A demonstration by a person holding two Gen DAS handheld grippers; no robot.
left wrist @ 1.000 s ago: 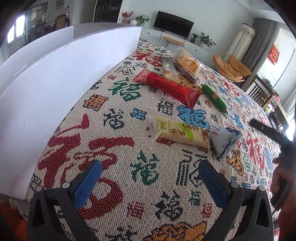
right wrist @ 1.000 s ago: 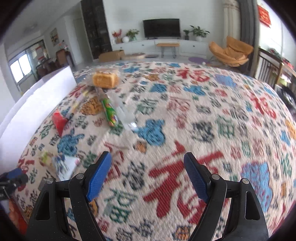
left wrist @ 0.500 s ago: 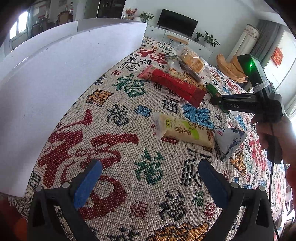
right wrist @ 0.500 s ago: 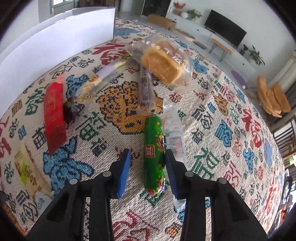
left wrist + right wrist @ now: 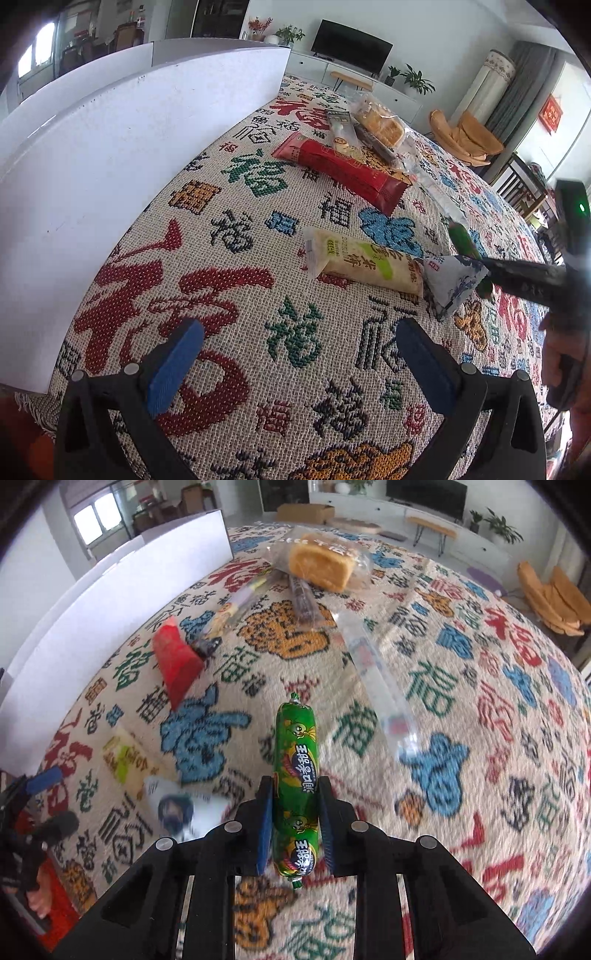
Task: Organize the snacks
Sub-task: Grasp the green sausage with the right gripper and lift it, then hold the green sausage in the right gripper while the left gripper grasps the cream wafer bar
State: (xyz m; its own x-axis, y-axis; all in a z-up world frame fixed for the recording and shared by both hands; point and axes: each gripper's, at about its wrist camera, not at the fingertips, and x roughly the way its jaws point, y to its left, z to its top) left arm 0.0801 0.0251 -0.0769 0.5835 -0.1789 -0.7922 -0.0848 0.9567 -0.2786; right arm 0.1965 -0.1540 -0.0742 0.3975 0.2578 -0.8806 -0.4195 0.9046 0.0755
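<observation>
Now the right gripper [image 5: 295, 808], tilted steeply downward, has just closed its fingers [image 5: 265, 823] on the green sausage [image 5: 295, 760].

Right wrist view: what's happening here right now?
A person is sorting snacks on a patterned tablecloth. The right gripper has just been closing and now pinches the green sausage between its fingers. The left gripper is open above the cloth, holding nothing. The red packet, yellow packet and bread lie untouched near the white box.
</observation>
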